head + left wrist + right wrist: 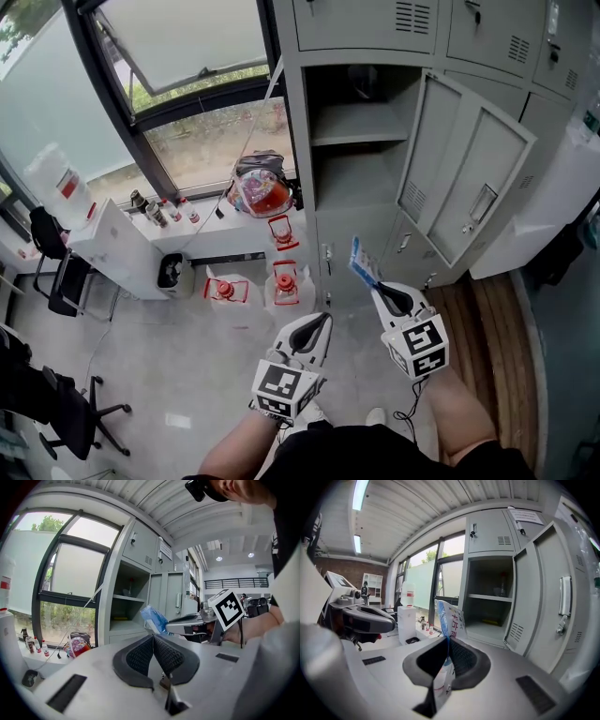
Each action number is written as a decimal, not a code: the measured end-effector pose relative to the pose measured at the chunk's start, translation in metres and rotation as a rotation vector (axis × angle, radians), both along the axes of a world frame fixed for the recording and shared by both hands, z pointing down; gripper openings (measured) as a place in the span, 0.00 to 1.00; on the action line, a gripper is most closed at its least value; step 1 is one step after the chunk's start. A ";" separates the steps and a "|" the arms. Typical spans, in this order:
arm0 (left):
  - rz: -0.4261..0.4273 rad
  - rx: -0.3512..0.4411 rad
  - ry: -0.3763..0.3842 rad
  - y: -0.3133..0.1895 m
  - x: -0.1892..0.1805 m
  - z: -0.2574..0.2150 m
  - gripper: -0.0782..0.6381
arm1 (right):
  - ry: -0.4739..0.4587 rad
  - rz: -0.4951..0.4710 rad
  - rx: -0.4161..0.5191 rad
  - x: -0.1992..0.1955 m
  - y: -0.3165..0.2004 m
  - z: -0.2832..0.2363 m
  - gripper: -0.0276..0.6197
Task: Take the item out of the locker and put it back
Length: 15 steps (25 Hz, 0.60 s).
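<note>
Grey lockers stand beside a window (187, 56), one locker (361, 127) with its door (469, 178) swung open — the right claw (375, 286) pinches a blue-and-white packet (360, 260) out in front of it, likely ready for return, while the left claw (324, 320) hangs closed and empty.

The left gripper (322, 322) sits at 6 o'clock in the head view. Its jaws are together with nothing between them, and its tips aim toward 1 o'clock. The right gripper (377, 288), just beside it at 5 o'clock, points toward 11 o'clock, jaws pinched on a packet (362, 262). Both bare forearms (234, 450) reach in from the bottom edge.
</note>
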<state>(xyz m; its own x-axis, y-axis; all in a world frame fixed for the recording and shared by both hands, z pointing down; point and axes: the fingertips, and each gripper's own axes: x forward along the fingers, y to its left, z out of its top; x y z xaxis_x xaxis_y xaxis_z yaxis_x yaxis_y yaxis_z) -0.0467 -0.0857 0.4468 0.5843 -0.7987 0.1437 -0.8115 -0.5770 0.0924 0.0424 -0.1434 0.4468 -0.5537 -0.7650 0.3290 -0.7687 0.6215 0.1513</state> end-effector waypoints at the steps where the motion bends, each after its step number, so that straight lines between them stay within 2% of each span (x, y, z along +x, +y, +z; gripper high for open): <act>1: 0.006 0.000 0.001 -0.003 -0.005 0.000 0.13 | 0.007 0.007 0.002 -0.004 -0.004 0.000 0.15; 15: 0.102 0.004 0.013 -0.031 -0.055 0.005 0.13 | 0.114 0.103 0.042 -0.040 -0.049 -0.006 0.15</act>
<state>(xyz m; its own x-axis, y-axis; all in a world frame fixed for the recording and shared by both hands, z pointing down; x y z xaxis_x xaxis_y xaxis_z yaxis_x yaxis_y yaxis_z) -0.1021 -0.1170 0.4523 0.6647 -0.7352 0.1327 -0.7469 -0.6573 0.1005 0.0027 -0.1927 0.4411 -0.4322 -0.8302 0.3521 -0.8046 0.5313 0.2653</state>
